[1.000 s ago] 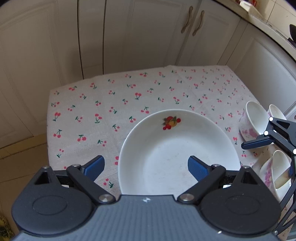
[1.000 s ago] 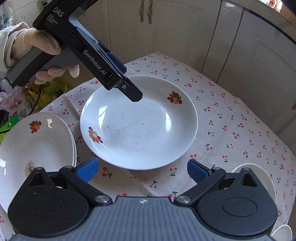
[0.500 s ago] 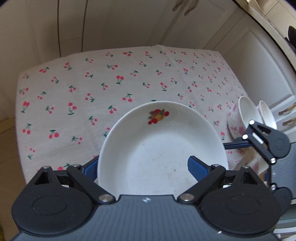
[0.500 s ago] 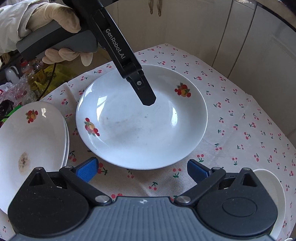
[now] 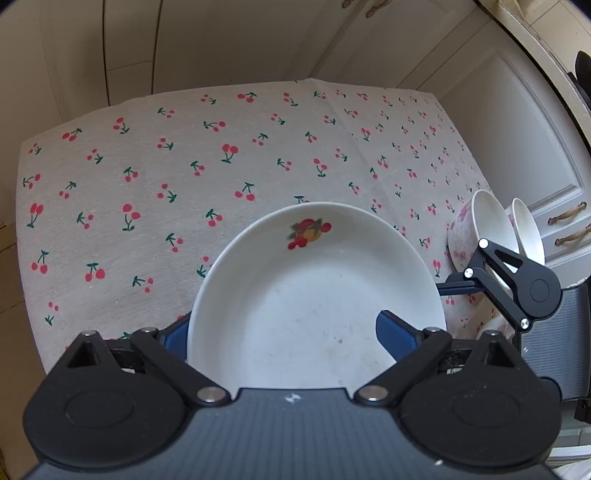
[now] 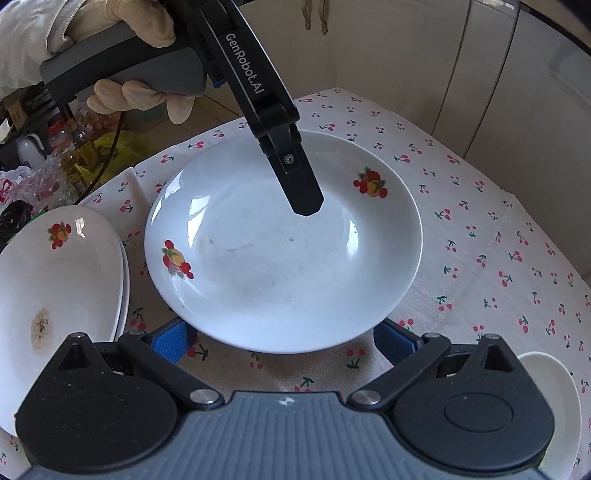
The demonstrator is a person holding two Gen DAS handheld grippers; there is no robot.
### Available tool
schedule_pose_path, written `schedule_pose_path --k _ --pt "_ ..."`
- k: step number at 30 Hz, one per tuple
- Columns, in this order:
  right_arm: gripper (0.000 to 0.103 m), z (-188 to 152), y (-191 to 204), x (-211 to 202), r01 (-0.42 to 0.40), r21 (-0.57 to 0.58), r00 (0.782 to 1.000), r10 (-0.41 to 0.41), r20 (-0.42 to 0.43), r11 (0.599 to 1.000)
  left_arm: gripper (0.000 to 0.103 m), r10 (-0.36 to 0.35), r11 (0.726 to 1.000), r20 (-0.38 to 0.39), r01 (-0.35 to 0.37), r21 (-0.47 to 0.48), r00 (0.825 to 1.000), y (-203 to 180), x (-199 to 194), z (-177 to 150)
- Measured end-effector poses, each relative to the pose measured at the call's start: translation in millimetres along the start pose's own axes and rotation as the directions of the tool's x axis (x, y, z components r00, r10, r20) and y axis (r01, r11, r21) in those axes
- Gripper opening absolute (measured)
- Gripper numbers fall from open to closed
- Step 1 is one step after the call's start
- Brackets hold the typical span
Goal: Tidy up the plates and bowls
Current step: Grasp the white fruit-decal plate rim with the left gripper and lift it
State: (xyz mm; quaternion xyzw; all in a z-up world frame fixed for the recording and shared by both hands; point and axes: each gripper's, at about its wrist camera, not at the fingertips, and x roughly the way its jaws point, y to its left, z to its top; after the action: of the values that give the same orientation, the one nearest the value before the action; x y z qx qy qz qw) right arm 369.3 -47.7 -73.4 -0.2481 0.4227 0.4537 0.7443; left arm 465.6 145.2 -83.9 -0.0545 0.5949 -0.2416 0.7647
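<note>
We see the plate (image 6: 280, 254) on the desk (image 6: 480, 221), a stack of 2 plates (image 6: 55, 280) left of it, bowls (image 5: 491, 229) to its right.

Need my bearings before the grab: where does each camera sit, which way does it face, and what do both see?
Left wrist: on the left gripper, angled down at the fruit-print plate between its open fingers; right gripper shows.
Right wrist: on the right gripper, angled down at the plate from its other side; left gripper and gloved hand show.
Shared: plate, cherry tablecloth.
</note>
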Motion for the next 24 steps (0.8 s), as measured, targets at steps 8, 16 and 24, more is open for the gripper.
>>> schedule_pose_path --k 8,16,24 --pt "0.103 1.6 -1.2 1.7 -0.034 0.007 0.999 0.034 0.000 0.999 0.099 0.000 1.000 0.005 0.000 0.013 1.000 -1.9 1.4 -0.1" --pt "0.103 2.7 2.1 2.9 -0.012 0.009 1.000 0.012 -0.015 1.000 0.099 -0.003 0.999 0.009 0.003 0.033 1.000 -2.7 0.7 -2.8" --pt "0.103 3.4 0.7 6.0 0.009 0.029 1.000 -0.008 -0.028 1.000 0.099 -0.018 0.999 0.009 0.017 0.044 1.000 -2.6 1.9 -0.9"
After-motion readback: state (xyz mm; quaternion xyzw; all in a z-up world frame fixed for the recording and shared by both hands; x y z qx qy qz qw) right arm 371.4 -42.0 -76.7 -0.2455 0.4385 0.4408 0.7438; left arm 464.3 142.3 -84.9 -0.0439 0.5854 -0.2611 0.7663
